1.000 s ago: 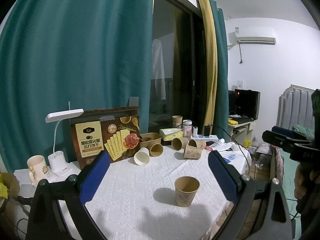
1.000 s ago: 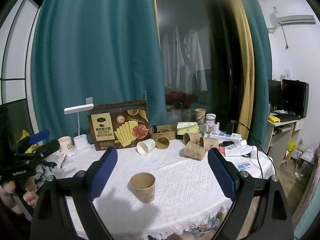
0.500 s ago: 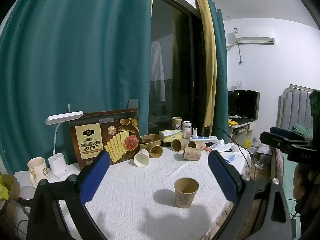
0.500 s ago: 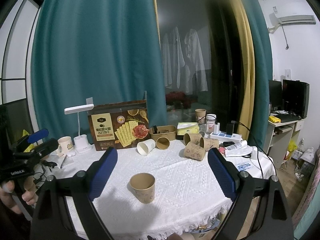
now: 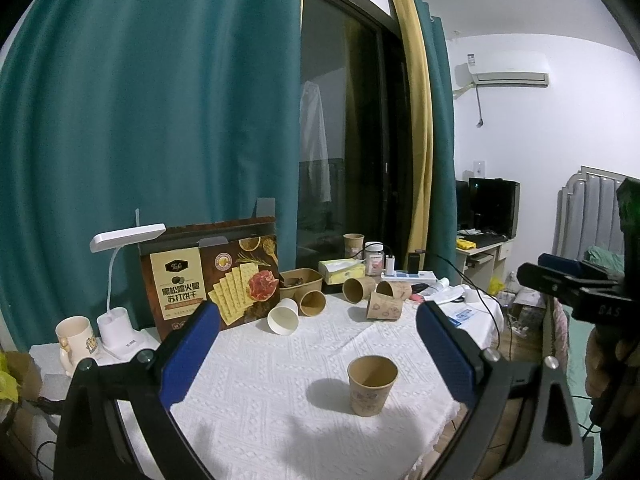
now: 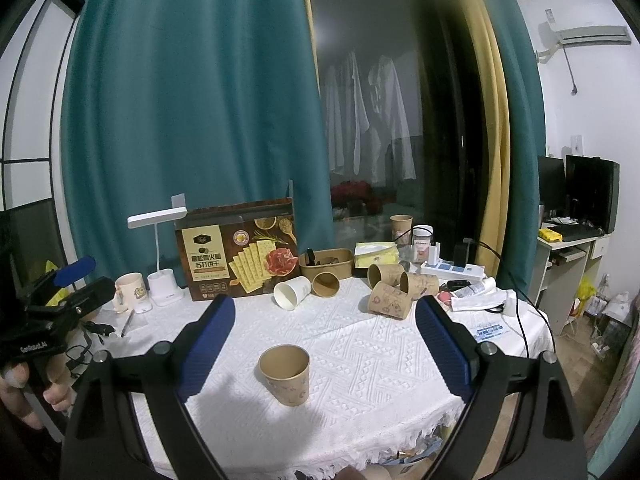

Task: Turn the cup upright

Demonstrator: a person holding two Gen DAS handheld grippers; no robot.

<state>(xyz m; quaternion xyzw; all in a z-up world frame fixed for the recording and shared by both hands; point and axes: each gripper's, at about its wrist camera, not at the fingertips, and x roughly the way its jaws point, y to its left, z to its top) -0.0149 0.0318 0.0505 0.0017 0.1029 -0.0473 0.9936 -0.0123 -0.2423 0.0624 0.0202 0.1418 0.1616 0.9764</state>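
A brown paper cup (image 5: 372, 385) stands upright near the front of the white tablecloth; it also shows in the right wrist view (image 6: 286, 374). My left gripper (image 5: 318, 344) is open and empty, held back above the table's front. My right gripper (image 6: 325, 344) is open and empty too, also held back from the cup. Several paper cups lie on their sides at the back: a white one (image 6: 292, 292) and brown ones (image 6: 390, 300). The right gripper shows at the right edge of the left wrist view (image 5: 576, 284).
A cracker box (image 6: 238, 250), a white desk lamp (image 6: 158, 240), a mug (image 6: 130, 290), a brown tray (image 6: 326, 262), a tissue pack (image 6: 376, 254), a jar and a power strip (image 6: 452, 270) stand along the table's back. A desk with monitors (image 6: 576, 200) is at right.
The left wrist view has shifted slightly; the cup sits a little lower-left in it. Both grippers stay open and the cup has not moved.
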